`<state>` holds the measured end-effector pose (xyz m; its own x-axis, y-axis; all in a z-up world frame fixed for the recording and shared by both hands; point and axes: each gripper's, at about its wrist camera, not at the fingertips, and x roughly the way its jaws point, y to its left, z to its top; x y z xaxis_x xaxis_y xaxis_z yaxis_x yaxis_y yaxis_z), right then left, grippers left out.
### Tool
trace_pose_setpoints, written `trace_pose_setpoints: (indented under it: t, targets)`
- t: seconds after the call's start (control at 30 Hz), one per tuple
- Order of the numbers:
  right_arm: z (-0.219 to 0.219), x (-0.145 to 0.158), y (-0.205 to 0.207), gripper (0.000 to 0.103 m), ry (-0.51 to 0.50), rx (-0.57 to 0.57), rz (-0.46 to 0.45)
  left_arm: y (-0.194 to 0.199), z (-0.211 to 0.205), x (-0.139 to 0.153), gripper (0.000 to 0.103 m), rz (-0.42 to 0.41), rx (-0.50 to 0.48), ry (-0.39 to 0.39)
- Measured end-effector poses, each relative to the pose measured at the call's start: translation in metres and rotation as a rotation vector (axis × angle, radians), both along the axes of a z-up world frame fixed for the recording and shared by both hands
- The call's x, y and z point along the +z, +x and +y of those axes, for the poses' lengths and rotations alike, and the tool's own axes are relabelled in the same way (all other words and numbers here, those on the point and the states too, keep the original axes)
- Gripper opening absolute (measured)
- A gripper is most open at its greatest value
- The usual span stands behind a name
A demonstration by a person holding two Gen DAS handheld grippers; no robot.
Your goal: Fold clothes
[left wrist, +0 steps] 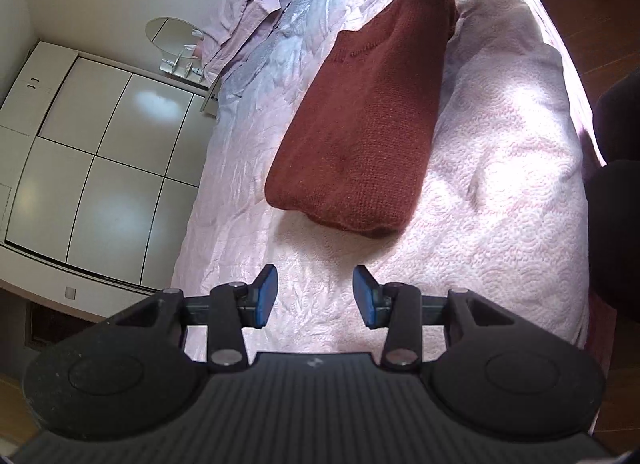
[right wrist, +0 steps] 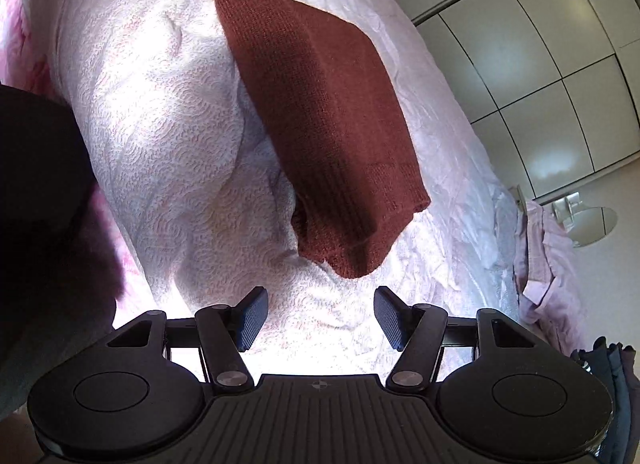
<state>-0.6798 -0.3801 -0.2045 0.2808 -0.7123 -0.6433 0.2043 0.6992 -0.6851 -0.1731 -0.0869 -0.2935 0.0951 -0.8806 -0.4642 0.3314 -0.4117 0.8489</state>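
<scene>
Sweater [left wrist: 360, 135] in rust-red knit lies on the bed [left wrist: 500, 183] as a long narrow folded strip. Left tongs [left wrist: 316, 296] and right tongs [right wrist: 320, 318] hover off its two opposite ends, both wide open, gripping nothing. Any further fold should pinch all layers squarely at an end.

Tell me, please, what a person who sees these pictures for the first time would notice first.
The eye goes first to the rust-brown knitted sweater, folded into a long narrow shape and lying in the middle of the pale pink bedspread. Next come the two grippers: the left gripper and the right gripper hang open over the bedspread, one at each end of the sweater, touching nothing. White wardrobe doors stand beside the bed.
</scene>
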Motion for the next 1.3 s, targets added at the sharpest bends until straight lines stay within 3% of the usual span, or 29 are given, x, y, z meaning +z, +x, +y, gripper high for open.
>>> trace_pose_setpoints:
  t: [0.27,0.47,0.53,0.6,0.7,0.77,0.8,0.87,0.9,1.03,1.1,1.2,1.3]
  targets:
    - [-0.004,0.0,-0.001,0.061,0.001,0.008,0.03,-0.001,-0.025,0.015,0.038,0.055,-0.01,-0.013]
    - [-0.036,0.01,-0.032,0.061,0.031,-0.091,0.007,0.007,-0.071,0.039,0.038,0.212,0.004,0.008]
    - [-0.056,0.025,-0.043,0.061,0.038,-0.143,-0.086,0.012,-0.096,0.046,0.037,0.31,0.01,0.045]
    - [-0.076,0.045,-0.05,0.061,0.082,-0.175,-0.239,0.014,-0.123,0.048,0.035,0.397,0.01,0.096]
    - [-0.116,0.073,-0.051,0.06,0.288,-0.171,-0.558,0.015,-0.165,0.042,0.027,0.476,0.012,0.165]
    - [-0.144,0.078,-0.035,0.059,0.39,-0.157,-0.654,0.017,-0.192,0.031,0.02,0.511,0.027,0.216]
    - [-0.158,0.078,-0.025,0.045,0.434,-0.149,-0.682,0.018,-0.204,0.025,0.018,0.527,0.037,0.242]
    - [-0.186,0.072,0.001,0.025,0.517,-0.135,-0.693,0.025,-0.224,0.008,0.016,0.551,0.066,0.294]
    - [-0.202,0.065,0.016,0.022,0.558,-0.134,-0.677,0.029,-0.233,0.0,0.015,0.562,0.079,0.317]
    - [-0.248,0.03,0.061,0.021,0.576,-0.167,-0.571,0.04,-0.241,-0.025,0.015,0.6,0.11,0.345]
    - [-0.265,0.02,0.064,0.02,0.545,-0.198,-0.572,0.043,-0.24,-0.026,0.015,0.619,0.113,0.343]
    - [-0.27,0.017,0.069,0.02,0.514,-0.182,-0.537,0.045,-0.238,-0.023,0.015,0.63,0.114,0.34]
    - [-0.256,0.017,0.08,0.02,0.427,-0.137,-0.439,0.046,-0.236,-0.017,0.015,0.641,0.12,0.33]
